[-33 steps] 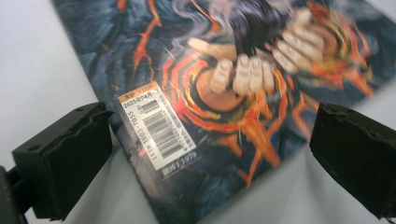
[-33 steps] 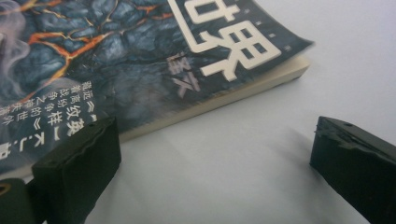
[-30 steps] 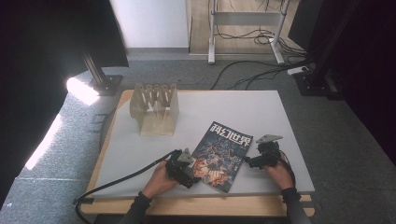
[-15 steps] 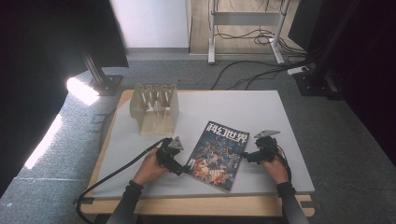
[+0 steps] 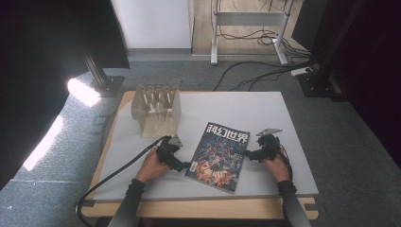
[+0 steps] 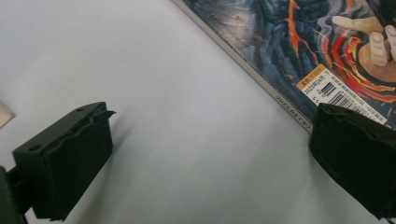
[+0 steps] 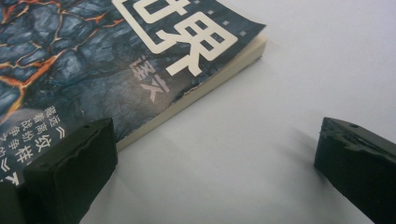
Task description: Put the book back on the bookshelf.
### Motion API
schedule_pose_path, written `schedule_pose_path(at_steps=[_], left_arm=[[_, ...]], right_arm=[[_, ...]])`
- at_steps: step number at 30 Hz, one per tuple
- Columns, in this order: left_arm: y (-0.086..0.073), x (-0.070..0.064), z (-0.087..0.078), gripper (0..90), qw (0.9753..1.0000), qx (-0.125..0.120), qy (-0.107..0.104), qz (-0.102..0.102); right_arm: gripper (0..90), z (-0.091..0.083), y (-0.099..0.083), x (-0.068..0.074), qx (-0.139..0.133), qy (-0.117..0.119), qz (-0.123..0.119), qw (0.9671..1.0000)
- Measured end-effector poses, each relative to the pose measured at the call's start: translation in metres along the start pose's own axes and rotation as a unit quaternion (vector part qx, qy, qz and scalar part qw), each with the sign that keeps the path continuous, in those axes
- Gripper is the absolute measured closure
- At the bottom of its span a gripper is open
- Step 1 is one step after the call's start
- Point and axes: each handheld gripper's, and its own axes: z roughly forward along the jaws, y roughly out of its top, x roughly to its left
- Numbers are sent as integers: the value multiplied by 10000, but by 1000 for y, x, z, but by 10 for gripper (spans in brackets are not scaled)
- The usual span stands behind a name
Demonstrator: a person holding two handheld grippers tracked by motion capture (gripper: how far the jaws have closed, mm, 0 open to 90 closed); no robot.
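The pale grey desk (image 5: 246, 106) carries a glossy dark magazine with a lava-and-figure cover (image 5: 218, 156), lying flat near its front edge between my hands. My left hand-held gripper (image 5: 185, 166) sits spread at the spine edge, my right hand-held gripper (image 5: 249, 154) spread at the page edge. Biting only the thin cover could tear it or let the pages sag out. The spine reads "2025.04"; a yellow barcode sticker (image 6: 327, 86) sits nearby.
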Motion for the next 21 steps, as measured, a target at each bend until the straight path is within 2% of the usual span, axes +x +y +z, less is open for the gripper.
schedule_pose_path(at_steps=[3, 10, 21], left_arm=[[-1, -4, 0, 0, 10000, -35, -47, 57], [-1, -24, 2, 0, 9989, -126, -293, 344], [4, -51, 9, 0, 9951, -201, -616, 743]], right_arm=[[0, 3, 3, -1, -30, -57, 59, 10000], [0, 11, 10, -3, -86, -161, 159, 9997], [28, 23, 22, -1, -181, -252, 194, 9993]])
